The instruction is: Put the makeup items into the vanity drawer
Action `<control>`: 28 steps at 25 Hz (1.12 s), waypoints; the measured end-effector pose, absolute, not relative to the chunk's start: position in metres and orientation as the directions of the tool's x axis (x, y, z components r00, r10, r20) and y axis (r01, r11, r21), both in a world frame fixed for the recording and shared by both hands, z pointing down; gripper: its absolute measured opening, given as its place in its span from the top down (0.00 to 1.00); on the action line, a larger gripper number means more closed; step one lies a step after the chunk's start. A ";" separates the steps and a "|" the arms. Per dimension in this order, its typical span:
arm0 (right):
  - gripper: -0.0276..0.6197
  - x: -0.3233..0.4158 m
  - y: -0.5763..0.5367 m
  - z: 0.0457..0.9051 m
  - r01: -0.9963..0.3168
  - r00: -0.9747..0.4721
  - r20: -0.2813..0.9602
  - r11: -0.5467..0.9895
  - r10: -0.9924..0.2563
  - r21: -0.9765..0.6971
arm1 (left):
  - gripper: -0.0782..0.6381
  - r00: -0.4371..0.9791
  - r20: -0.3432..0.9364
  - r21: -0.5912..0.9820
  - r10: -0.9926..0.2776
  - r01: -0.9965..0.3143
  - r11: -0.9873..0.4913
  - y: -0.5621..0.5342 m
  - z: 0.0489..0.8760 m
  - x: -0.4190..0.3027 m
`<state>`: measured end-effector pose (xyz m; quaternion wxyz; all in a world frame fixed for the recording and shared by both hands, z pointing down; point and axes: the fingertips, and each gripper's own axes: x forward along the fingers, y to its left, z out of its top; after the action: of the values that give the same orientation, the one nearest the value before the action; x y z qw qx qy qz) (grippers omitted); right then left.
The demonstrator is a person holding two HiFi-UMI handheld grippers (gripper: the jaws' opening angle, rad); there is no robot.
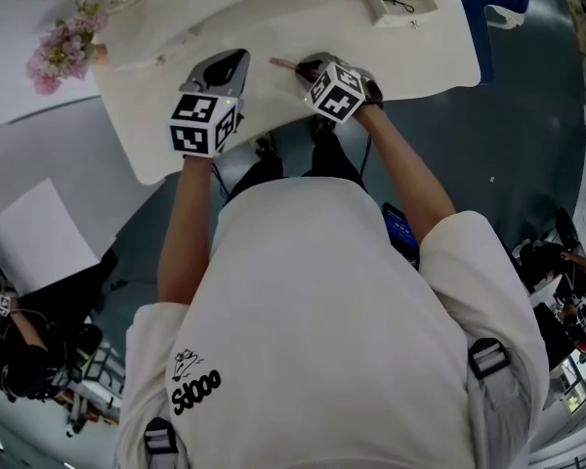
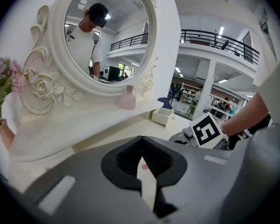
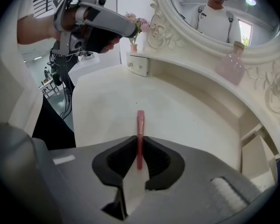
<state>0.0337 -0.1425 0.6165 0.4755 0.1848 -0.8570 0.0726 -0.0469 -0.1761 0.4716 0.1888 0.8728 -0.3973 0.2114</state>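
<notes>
Pinching a slim pink makeup stick (image 3: pixel 140 124) by its near end, the right gripper (image 3: pixel 140 138) tilts down over the white table (image 3: pixel 186 106). At nine o'clock in the head view, the left gripper (image 2: pixel 141 138) is pressed together, empty. The pickup seems in hand; next, lift it cleanly and carry it toward the small drawer box (image 1: pixel 400 0) at one o'clock.

Pink stick (image 3: pixel 140 120) rear end hidden inside right claw (image 3: pixel 139 137).
</notes>
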 end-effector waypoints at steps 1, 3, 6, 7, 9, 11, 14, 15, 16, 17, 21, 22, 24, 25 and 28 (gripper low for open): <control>0.89 0.034 -0.143 0.616 -0.387 -0.481 0.842 0.921 -0.246 0.048 | 0.87 0.595 0.520 0.161 -0.613 -0.773 -0.613 -0.176 0.471 -0.045; 0.89 0.041 -0.145 0.610 -0.401 -0.490 0.834 0.915 -0.256 0.045 | 0.87 0.597 0.519 0.162 -0.612 -0.772 -0.615 -0.176 0.470 -0.041; 0.89 0.065 -0.158 0.589 -0.452 -0.500 0.809 0.890 -0.308 0.060 | 0.87 0.600 0.513 0.162 -0.614 -0.770 -0.617 -0.179 0.468 -0.031; 0.89 0.076 -0.166 0.581 -0.474 -0.498 0.800 0.877 -0.335 0.072 | 0.87 0.600 0.511 0.162 -0.615 -0.770 -0.617 -0.181 0.467 -0.028; 0.89 0.101 -0.186 0.563 -0.525 -0.488 0.777 0.845 -0.399 0.104 | 0.87 0.604 0.506 0.163 -0.616 -0.768 -0.619 -0.186 0.467 -0.021; 0.89 0.126 -0.208 0.546 -0.562 -0.470 0.753 0.814 -0.460 0.146 | 0.87 0.611 0.501 0.166 -0.613 -0.763 -0.625 -0.192 0.469 -0.012; 0.89 0.167 -0.239 0.526 -0.593 -0.432 0.731 0.777 -0.528 0.211 | 0.87 0.624 0.492 0.168 -0.607 -0.752 -0.637 -0.201 0.470 0.009; 0.89 0.181 -0.247 0.521 -0.603 -0.420 0.728 0.766 -0.542 0.223 | 0.87 0.627 0.490 0.169 -0.606 -0.750 -0.640 -0.204 0.469 0.016; 0.89 0.193 -0.255 0.516 -0.611 -0.410 0.727 0.757 -0.551 0.230 | 0.87 0.629 0.488 0.168 -0.605 -0.748 -0.642 -0.206 0.468 0.024; 0.89 0.204 -0.263 0.513 -0.616 -0.402 0.728 0.752 -0.555 0.234 | 0.87 0.630 0.486 0.169 -0.605 -0.747 -0.643 -0.209 0.468 0.031; 0.89 0.236 -0.282 0.520 -0.586 -0.382 0.772 0.779 -0.507 0.222 | 0.87 0.619 0.483 0.177 -0.620 -0.762 -0.623 -0.221 0.470 0.051; 0.89 0.242 -0.285 0.524 -0.572 -0.380 0.789 0.793 -0.483 0.210 | 0.87 0.613 0.483 0.179 -0.626 -0.768 -0.615 -0.224 0.470 0.055; 0.88 0.251 -0.288 0.532 -0.530 -0.373 0.822 0.826 -0.431 0.193 | 0.87 0.601 0.484 0.183 -0.636 -0.780 -0.599 -0.228 0.471 0.062; 0.89 0.255 -0.289 0.536 -0.502 -0.366 0.838 0.844 -0.405 0.189 | 0.87 0.596 0.486 0.184 -0.640 -0.785 -0.591 -0.230 0.472 0.066; 0.88 0.258 -0.293 0.547 -0.400 -0.353 0.873 0.898 -0.336 0.184 | 0.87 0.580 0.495 0.188 -0.646 -0.798 -0.573 -0.234 0.477 0.074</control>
<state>0.2579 -0.2934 0.5471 0.5228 0.2237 -0.8220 0.0304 0.0736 -0.2340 0.4765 0.1996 0.8662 -0.4169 0.1898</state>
